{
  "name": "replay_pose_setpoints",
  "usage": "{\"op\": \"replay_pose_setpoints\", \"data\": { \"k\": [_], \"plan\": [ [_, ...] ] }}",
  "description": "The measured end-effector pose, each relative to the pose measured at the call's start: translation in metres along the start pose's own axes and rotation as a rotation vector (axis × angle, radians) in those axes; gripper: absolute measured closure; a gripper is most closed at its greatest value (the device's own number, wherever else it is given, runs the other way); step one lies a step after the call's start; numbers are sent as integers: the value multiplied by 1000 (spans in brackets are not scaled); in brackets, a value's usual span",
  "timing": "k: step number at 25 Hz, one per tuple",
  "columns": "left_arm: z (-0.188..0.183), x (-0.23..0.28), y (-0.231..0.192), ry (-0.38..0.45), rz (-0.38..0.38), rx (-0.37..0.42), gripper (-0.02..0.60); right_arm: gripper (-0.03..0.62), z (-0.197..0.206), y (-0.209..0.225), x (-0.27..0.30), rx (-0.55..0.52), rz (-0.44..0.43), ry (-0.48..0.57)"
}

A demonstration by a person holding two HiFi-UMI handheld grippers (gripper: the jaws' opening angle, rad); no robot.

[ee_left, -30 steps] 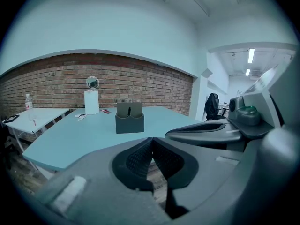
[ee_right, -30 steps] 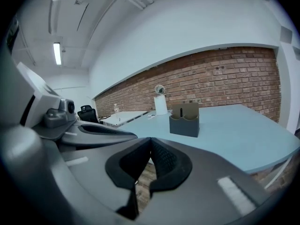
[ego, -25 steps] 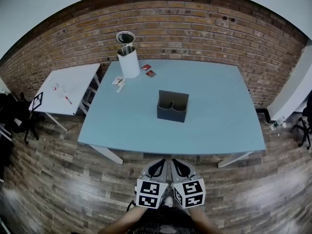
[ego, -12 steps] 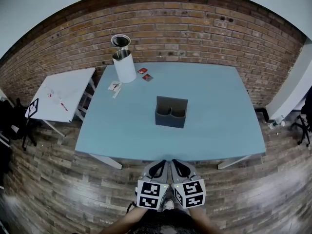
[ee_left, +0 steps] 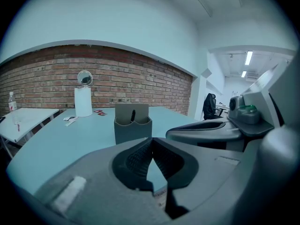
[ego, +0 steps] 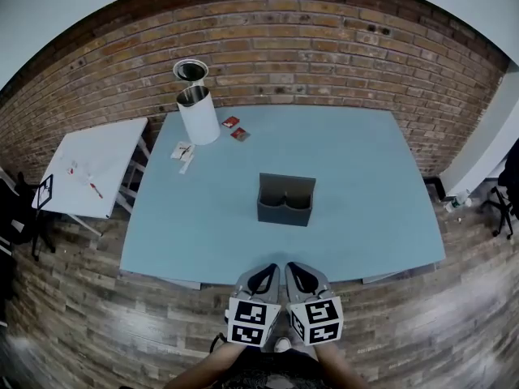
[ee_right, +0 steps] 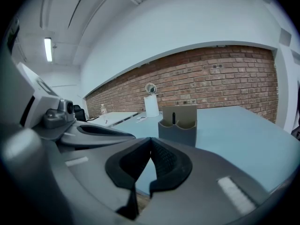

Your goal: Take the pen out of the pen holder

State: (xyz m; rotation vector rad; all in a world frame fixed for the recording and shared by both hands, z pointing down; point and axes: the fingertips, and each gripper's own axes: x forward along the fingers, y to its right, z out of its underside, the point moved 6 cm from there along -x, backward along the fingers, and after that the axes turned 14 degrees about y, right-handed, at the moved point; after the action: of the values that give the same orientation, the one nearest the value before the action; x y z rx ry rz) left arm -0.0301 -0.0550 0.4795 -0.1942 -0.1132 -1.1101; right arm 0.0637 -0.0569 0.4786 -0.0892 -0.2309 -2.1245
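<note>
A grey pen holder (ego: pixel 285 200) stands near the middle of the blue bench (ego: pixel 373 209), well apart from everything else on it. In the left gripper view the dark pen (ee_left: pixel 133 115) stands upright inside the holder, its tip just above the front wall and close to the divider between the two compartments. Which compartment it sits in cannot be told.

Both grippers hang side by side off the near edge of the bench, over the wooden floor (ego: pixel 97 322), and point toward the holder. The left gripper (ego: pixel 261 276) has its jaws pressed together at the tips with nothing between them. The right gripper (ego: pixel 298 275) is the same, jaws pressed together and empty. Neither touches the holder or the pen. Each gripper's camera shows the other gripper's body close beside it.

At the far left corner of the bench stands a white cylinder (ego: pixel 199 114), with a small round mirror (ego: pixel 190 71) showing just above it against the brick wall (ego: pixel 324 47). Two small red packets (ego: pixel 235 128) lie just to the right of the cylinder, and a few white scraps (ego: pixel 182 151) lie in front of it. A white side table (ego: pixel 105 148) stands beside the bench on the left. A clear bottle (ee_left: pixel 12 102) stands on that side table in the left gripper view.
</note>
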Motion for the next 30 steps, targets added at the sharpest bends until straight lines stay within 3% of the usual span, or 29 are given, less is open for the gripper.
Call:
{"op": "replay_pose_setpoints", "data": {
  "k": [30],
  "plan": [
    [-17,95,-84,-22,74,12,577,526,-19,55,127,-1,141,28]
  ]
}}
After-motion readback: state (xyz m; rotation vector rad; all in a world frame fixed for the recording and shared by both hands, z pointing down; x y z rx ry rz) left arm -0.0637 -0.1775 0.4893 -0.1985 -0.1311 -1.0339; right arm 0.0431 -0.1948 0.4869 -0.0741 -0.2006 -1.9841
